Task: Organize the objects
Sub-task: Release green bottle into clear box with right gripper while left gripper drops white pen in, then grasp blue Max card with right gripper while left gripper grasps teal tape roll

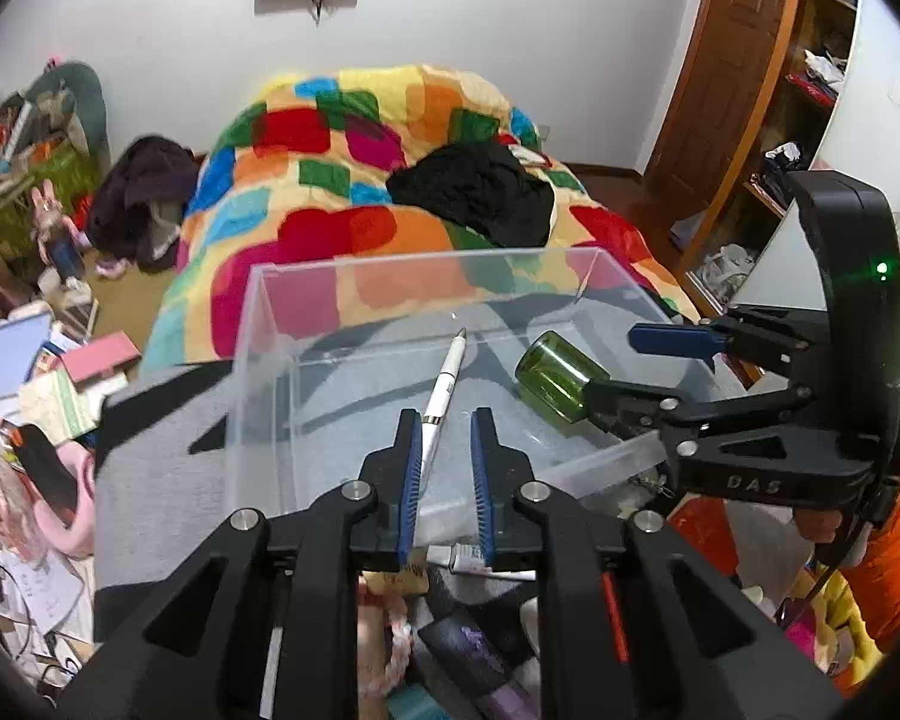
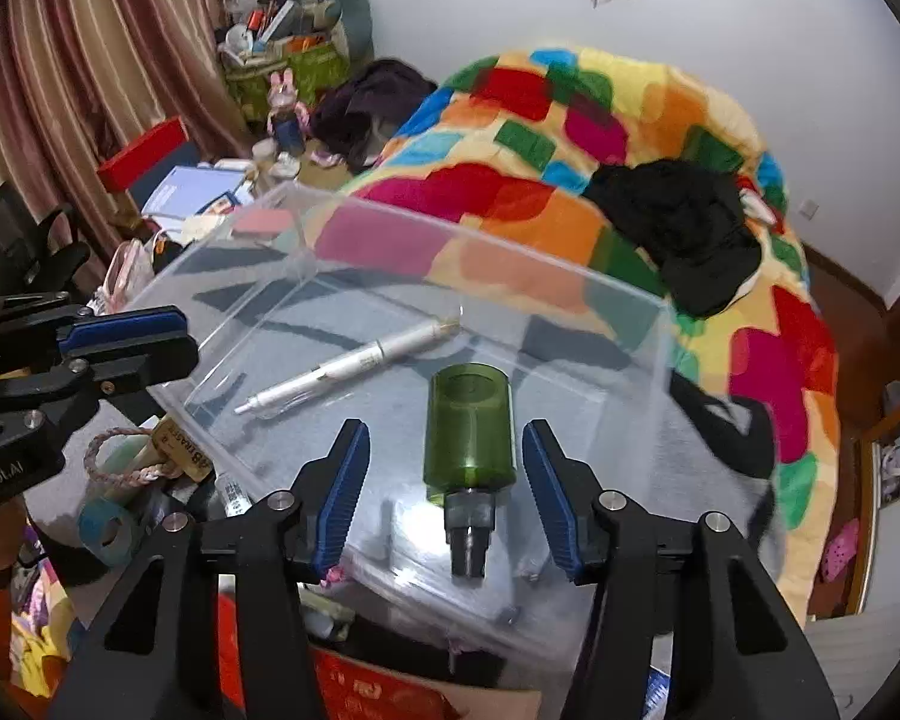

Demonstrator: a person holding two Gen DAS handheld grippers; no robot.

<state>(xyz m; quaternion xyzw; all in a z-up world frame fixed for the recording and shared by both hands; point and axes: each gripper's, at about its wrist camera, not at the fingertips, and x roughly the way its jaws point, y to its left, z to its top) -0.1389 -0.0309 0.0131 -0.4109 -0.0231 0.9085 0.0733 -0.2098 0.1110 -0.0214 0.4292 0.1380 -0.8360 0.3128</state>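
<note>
Clear plastic forms the box (image 1: 258, 324) that sits on grey cloth (image 1: 156, 456) in front of a bed with a patchwork quilt (image 1: 354, 180). Inside it lie a white pen (image 1: 447, 381) and a green bottle (image 2: 469, 426), both flat on the floor of the box and apart from each other. The left gripper (image 1: 446, 462) hangs over the near wall; its jaws stand slightly apart, the pen's rear end showing between them, no pad pressing it. The right gripper (image 2: 447, 483) is open, its pads clear of the bottle on both sides, the bottle's dark neck pointing back toward it. Black clothing (image 1: 474, 192) lies on the quilt.
</note>
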